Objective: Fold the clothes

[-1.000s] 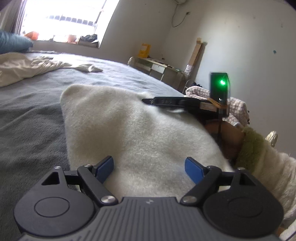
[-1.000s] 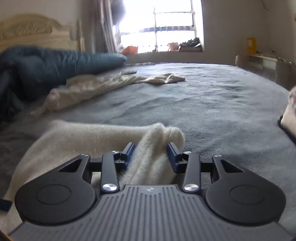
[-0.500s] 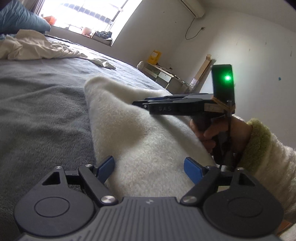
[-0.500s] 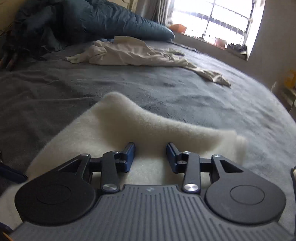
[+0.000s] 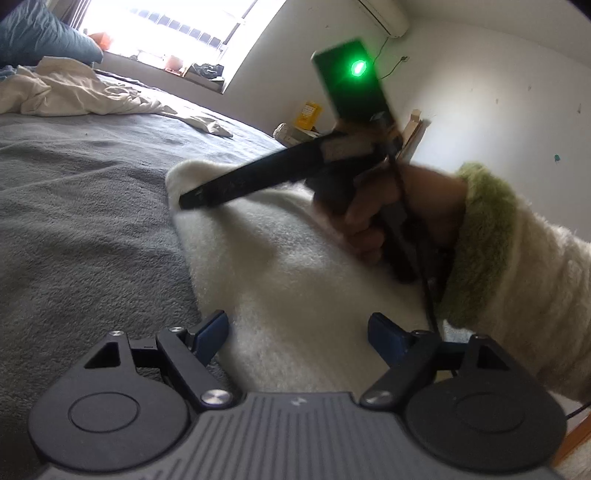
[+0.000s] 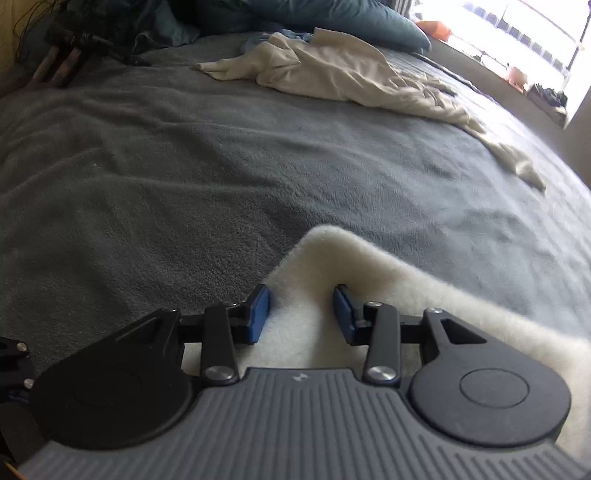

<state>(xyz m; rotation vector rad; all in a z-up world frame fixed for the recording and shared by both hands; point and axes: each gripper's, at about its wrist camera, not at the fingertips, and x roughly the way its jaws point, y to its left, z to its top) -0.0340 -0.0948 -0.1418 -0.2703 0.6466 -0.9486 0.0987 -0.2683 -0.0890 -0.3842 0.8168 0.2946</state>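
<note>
A cream fleece garment [image 5: 295, 258] lies on the grey bed blanket [image 5: 92, 221]. My left gripper [image 5: 297, 332] hovers open and wide over the garment's near part, its pads clear of the cloth. In the left wrist view the right gripper [image 5: 188, 199] slants tip-down onto the garment's far corner, held by a hand [image 5: 369, 221] in a green-cuffed cream sleeve [image 5: 517, 258]. In the right wrist view the right gripper [image 6: 300, 308] is shut on a thick fold at the fleece [image 6: 332, 254] corner, with the blue pads [image 6: 258, 310] on either side of it.
A crumpled beige garment [image 6: 332, 74] lies farther up the grey blanket [image 6: 184, 166], below a dark blue pillow [image 6: 332, 18]. Dark items [image 6: 74, 44] sit at the bed's far left. A low desk [image 5: 295, 133] stands by the wall under the window.
The right gripper has swung across the bed with the fleece edge in it and rolled, tilting tip-down. The fleece fold has come over with it. The left gripper shifted only a little.
</note>
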